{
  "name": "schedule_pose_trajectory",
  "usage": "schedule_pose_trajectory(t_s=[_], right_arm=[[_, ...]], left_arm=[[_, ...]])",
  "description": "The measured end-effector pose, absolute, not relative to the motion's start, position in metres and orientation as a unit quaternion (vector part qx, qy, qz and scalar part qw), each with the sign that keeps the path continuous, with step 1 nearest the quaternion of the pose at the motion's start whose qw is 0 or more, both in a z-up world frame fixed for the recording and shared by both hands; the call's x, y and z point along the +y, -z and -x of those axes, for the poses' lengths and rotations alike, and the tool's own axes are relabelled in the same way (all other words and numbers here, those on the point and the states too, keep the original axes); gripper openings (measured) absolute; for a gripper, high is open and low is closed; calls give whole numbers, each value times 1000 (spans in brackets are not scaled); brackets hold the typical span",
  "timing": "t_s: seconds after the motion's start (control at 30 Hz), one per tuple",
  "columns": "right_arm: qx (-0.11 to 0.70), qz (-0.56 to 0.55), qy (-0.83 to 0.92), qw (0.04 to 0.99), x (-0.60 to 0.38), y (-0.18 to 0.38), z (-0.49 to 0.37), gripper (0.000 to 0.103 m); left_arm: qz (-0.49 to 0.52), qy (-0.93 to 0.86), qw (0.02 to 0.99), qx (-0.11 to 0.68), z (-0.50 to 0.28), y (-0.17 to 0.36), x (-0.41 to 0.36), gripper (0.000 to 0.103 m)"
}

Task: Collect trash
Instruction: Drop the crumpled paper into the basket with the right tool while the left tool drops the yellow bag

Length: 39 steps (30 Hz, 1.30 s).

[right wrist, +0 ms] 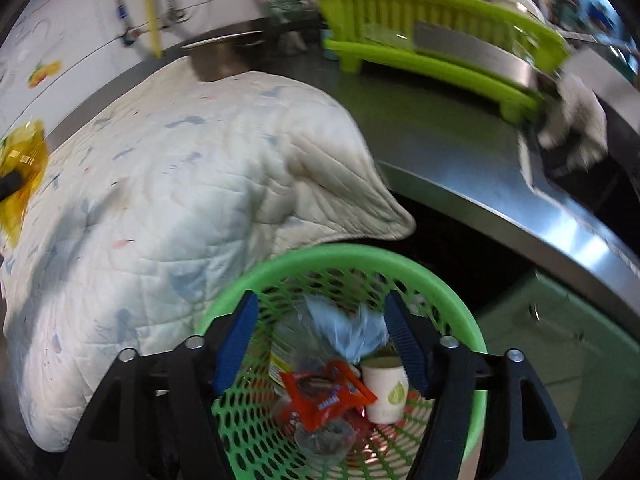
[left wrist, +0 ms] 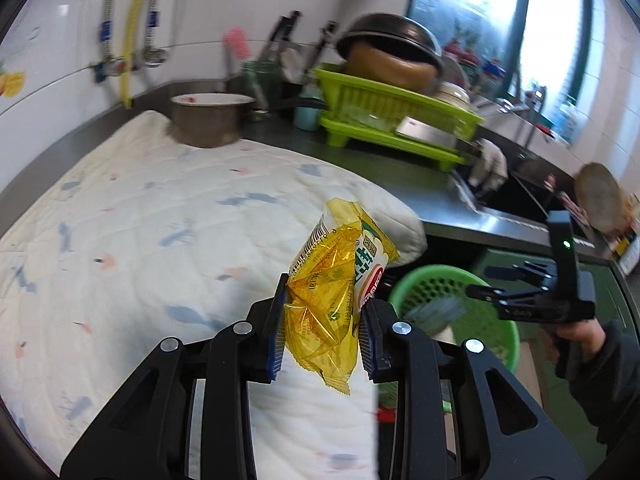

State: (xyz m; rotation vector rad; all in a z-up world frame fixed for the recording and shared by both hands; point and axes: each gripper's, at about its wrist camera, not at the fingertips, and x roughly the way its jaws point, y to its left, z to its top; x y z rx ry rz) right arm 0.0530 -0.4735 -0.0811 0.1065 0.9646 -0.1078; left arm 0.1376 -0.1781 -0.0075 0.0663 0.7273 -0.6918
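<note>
My left gripper (left wrist: 324, 328) is shut on a crumpled yellow snack wrapper (left wrist: 336, 280), held above the quilted cloth. The same wrapper (right wrist: 24, 156) shows at the left edge of the right wrist view. My right gripper (right wrist: 320, 320) stands open over a green mesh basket (right wrist: 340, 254). A crumpled pale blue piece (right wrist: 348, 332) lies loose between and below its blue pads, which do not touch it. In the basket are a red wrapper (right wrist: 324, 396), a paper cup (right wrist: 386, 392) and clear plastic. In the left wrist view the right gripper (left wrist: 478, 280), held by a hand (left wrist: 580, 340), hangs over the basket (left wrist: 512, 336).
A white quilted cloth (left wrist: 140, 220) covers the steel counter and droops over its front edge beside the basket. Behind it stand a metal pot (left wrist: 208, 120) and a lime green dish rack (left wrist: 396, 112) with dishes. A sink (left wrist: 512, 200) lies to the right.
</note>
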Motion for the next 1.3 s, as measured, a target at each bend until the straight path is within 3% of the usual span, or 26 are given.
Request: schedule_pose_trajectory(t_s=[0.3, 0.8, 0.87, 1.03, 1.1, 1.3], right_arm=[[423, -86, 68, 899, -494, 61, -12, 74], [375, -123, 108, 912, -514, 50, 74, 79], [371, -129, 108, 913, -514, 50, 81, 79], [361, -147, 106, 915, -512, 51, 91, 80], [361, -150, 104, 915, -511, 52, 93, 80], [355, -153, 98, 917, -504, 49, 97, 80]], left_arm=[[-49, 381, 847, 368, -103, 27, -235, 30], [-88, 436, 783, 434, -72, 88, -331, 34], [-89, 439, 778, 440, -69, 94, -339, 48], [-87, 449, 771, 444, -65, 98, -348, 52], [-84, 453, 767, 446, -65, 98, -350, 63], [-72, 459, 768, 441, -65, 93, -346, 65]])
